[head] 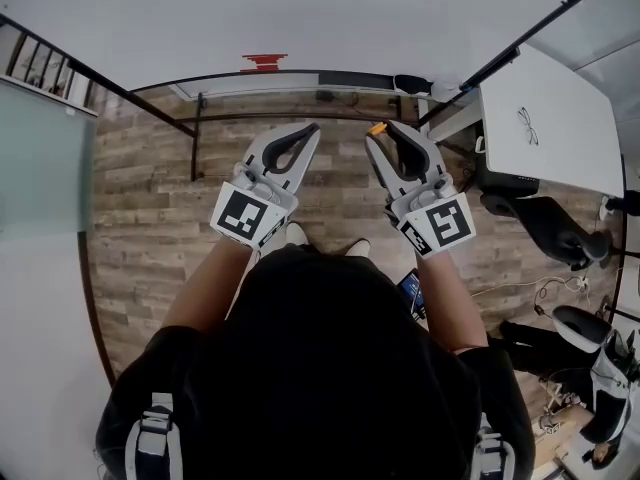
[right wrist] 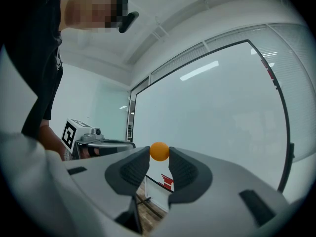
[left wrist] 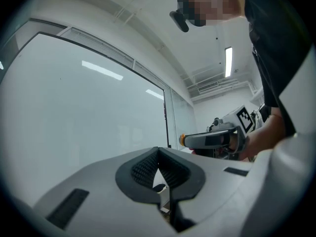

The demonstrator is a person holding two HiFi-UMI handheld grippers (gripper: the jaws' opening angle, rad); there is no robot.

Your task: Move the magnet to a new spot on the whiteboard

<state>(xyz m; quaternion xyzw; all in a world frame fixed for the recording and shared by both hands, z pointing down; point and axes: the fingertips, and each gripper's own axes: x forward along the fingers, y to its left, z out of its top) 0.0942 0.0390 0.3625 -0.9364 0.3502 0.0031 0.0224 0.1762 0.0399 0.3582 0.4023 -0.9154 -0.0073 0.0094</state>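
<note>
A person is standing facing a large whiteboard, holding a gripper in each hand at about the same height, side by side and apart. The right gripper is pinching a small round orange magnet between the very tips of its jaws, which are closing on it from both sides. From the head view, the magnet is showing as an orange dot at the tip of the right gripper, pointing toward the board; whether it is touching the board is not clear. The left gripper is holding nothing, its jaws resting together at the tips. It is also pointing toward the board. A small red object is sitting at the board's lower edge. A wooden floor is lying below. To the person's right, a white desk is carrying a pair of glasses.
</note>
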